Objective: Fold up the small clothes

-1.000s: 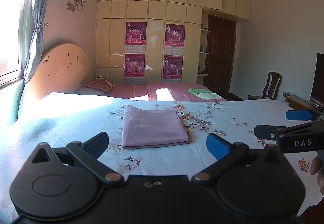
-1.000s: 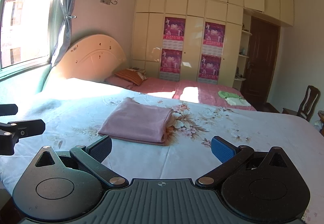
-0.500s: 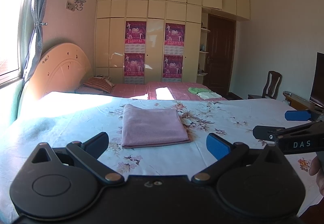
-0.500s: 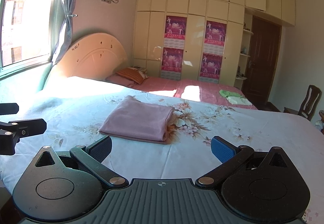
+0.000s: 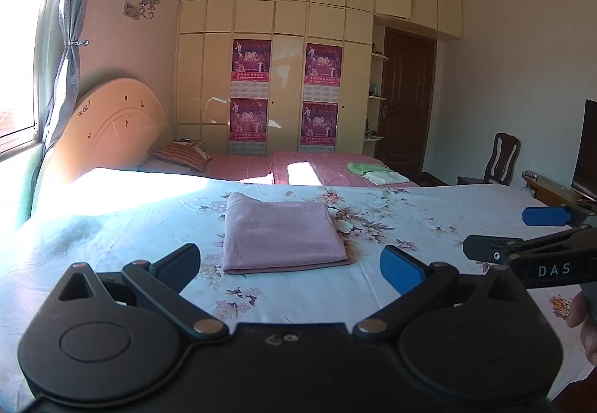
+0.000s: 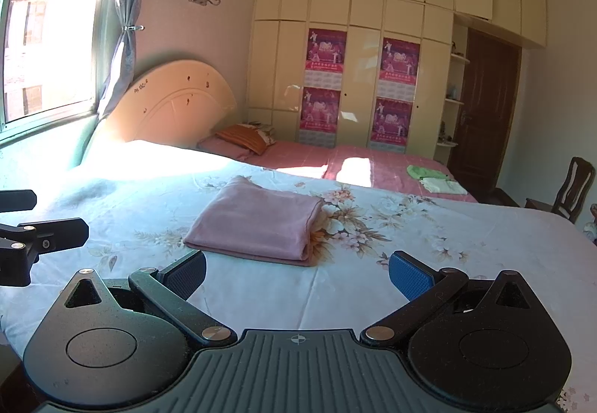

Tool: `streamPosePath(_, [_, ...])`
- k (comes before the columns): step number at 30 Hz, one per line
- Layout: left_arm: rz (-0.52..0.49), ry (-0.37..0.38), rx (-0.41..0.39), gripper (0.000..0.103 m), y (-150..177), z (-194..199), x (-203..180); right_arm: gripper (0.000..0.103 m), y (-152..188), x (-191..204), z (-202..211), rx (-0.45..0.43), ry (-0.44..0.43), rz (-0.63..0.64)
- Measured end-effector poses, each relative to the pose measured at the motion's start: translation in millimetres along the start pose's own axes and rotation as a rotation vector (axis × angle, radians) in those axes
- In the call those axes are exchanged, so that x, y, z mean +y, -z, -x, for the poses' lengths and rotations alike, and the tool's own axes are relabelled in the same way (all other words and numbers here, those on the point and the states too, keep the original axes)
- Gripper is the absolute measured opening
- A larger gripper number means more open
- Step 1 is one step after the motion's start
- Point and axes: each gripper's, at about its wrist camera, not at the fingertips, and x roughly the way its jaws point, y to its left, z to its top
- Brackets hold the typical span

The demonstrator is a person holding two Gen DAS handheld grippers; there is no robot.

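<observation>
This is a sunny bedroom. A big bed with a white flowery sheet (image 5: 429,211) fills the middle of both views. At 9 o'clock there is a bright window with a grey curtain (image 5: 71,50). Next to it stands a round cream headboard (image 5: 112,129). At 12 o'clock is a tall cream wardrobe with four purple posters (image 5: 287,50). In front of it lies a pink bed (image 5: 321,168) with a striped pillow (image 5: 181,155) and small green and white cloths (image 5: 373,172). At 2 o'clock there is a dark brown door (image 5: 405,106), and at 3 o'clock a dark wooden chair (image 5: 502,159).

The folded pink cloth (image 5: 281,232) lies flat on the flowery sheet. It is a neat square, right in the middle of the bed. Nothing is touching it.

The left tool (image 5: 291,260) is near the bottom of its own view, at 6 o'clock. Its two blue fingers (image 5: 401,269) are wide apart and hold nothing. The pink cloth sits just past them, between the two fingers.

The right tool (image 6: 296,269) is also low, at 6 o'clock in its own view. Its fingers are wide apart too, and empty. The pink cloth (image 6: 257,220) lies a little ahead of it, more to the left side.

A bit of a hand (image 5: 584,323) shows at 4 o'clock in the left view, by the right tool.
</observation>
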Motion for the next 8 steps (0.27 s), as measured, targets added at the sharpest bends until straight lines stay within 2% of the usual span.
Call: streamPosePath(8, [-0.006,-0.01,0.003,0.103,1.2,1.9,-2.9,0.103,0.3,-1.7,-1.9,-0.001,-0.013,-0.002])
